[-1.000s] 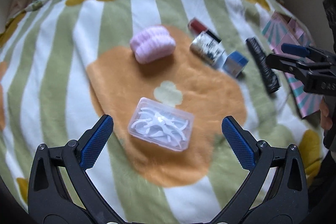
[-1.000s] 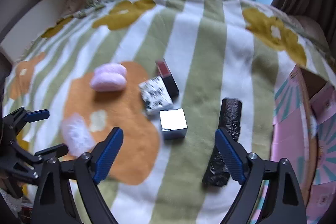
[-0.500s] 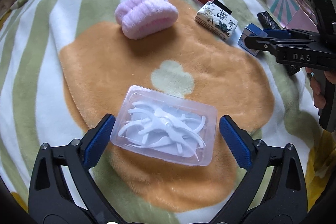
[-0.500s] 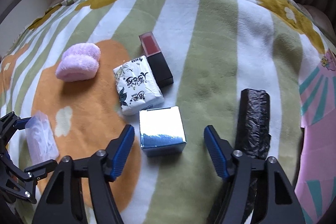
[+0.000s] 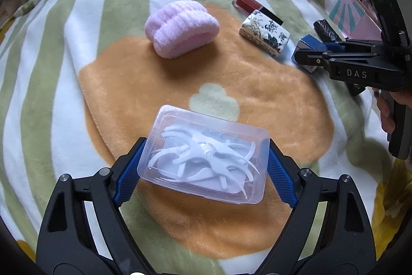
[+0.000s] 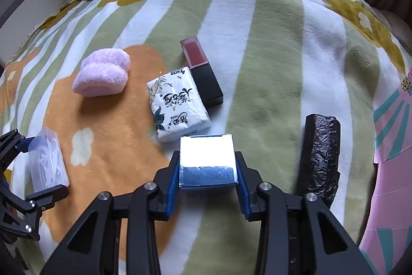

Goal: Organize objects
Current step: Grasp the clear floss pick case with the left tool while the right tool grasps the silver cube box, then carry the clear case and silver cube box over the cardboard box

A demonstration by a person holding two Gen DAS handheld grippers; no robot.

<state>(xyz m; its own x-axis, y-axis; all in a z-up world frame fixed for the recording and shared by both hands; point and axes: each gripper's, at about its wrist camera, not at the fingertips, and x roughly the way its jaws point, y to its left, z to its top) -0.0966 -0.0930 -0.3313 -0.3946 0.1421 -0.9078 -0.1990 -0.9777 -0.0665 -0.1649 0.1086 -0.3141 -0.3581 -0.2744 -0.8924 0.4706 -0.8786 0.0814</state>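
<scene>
Both your grippers have just been closing, each around its own item. Your left gripper (image 5: 203,172) now has its blue fingers (image 5: 127,175) against the short ends of the clear plastic box (image 5: 206,159) of white picks, which lies on the orange patch of the blanket (image 5: 38,84). Your right gripper (image 6: 207,183) is narrowed onto the silver-blue cube box (image 6: 207,161), pads flush to its sides. Tissue pack (image 6: 177,105) sits just beyond those fingers, black roll (image 6: 320,153) to their right. Judgement: both grasps look seated and ready to lift; the pink box (image 6: 391,172) at far right seems the likely destination.
</scene>
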